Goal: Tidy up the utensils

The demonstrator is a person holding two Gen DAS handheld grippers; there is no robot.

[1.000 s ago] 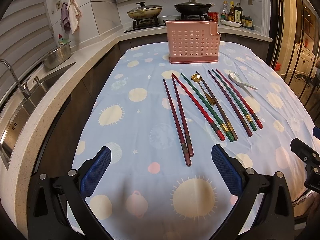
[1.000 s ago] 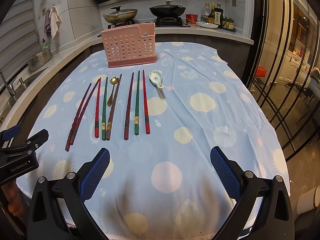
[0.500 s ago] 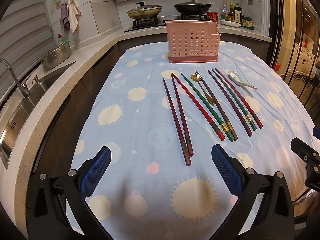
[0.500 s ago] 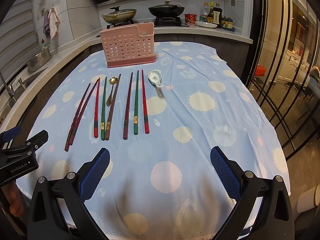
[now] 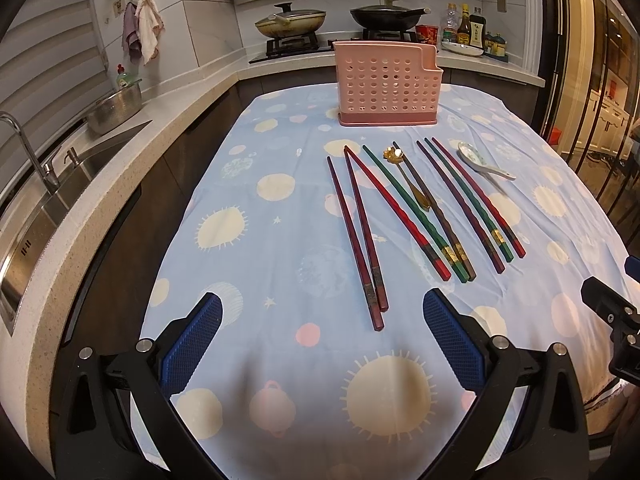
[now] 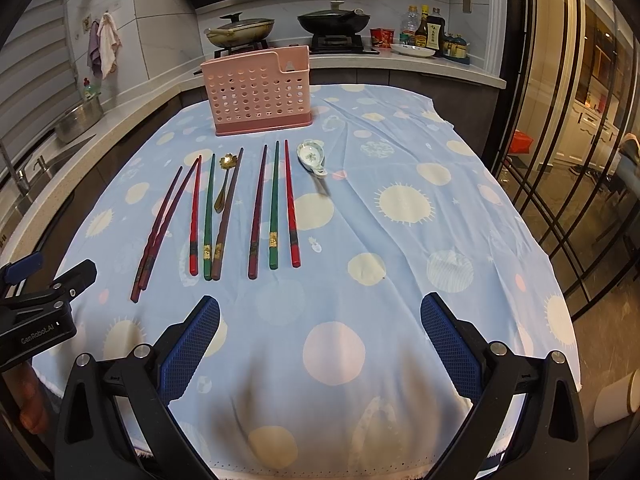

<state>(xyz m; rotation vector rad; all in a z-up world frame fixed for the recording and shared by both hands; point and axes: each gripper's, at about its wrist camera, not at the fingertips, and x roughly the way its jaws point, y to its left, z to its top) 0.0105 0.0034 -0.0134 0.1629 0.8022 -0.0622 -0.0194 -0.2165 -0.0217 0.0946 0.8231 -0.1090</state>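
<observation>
Left wrist view. Landmark: the pink perforated utensil holder (image 5: 387, 82), upright at the far end of my counter, on the blue spotted tablecloth (image 5: 256, 240).
- Left gripper (image 5: 320, 344): jaws wide apart, nothing between them, low at the near edge.
- Dark red chopstick pair (image 5: 362, 236): nearest item, on the near side of the holder, leftmost in the row. Long axis runs from my jaws toward the holder; butt ends point at me, just ahead of my right pad.
- Three chopsticks, red, green, brown (image 5: 416, 216), next along, with a gold spoon (image 5: 408, 180) lying among them.
- Three more chopsticks (image 5: 468, 200), then a white ceramic spoon (image 5: 482, 162), farthest from my jaws.

Right wrist view.
- Right gripper (image 6: 320, 340): jaws wide apart, empty, near edge.
- Holder (image 6: 258, 92) ahead and left of centre.
- All utensils lie left of my jaw line, on the near side of the holder, long axes toward it; the right-hand trio (image 6: 274, 204) and the ceramic spoon (image 6: 312, 158) are closest to this gripper.

Judgement: nothing is stowed yet. The left hand is nearer the dark red pair, the right nearer the ceramic spoon.
</observation>
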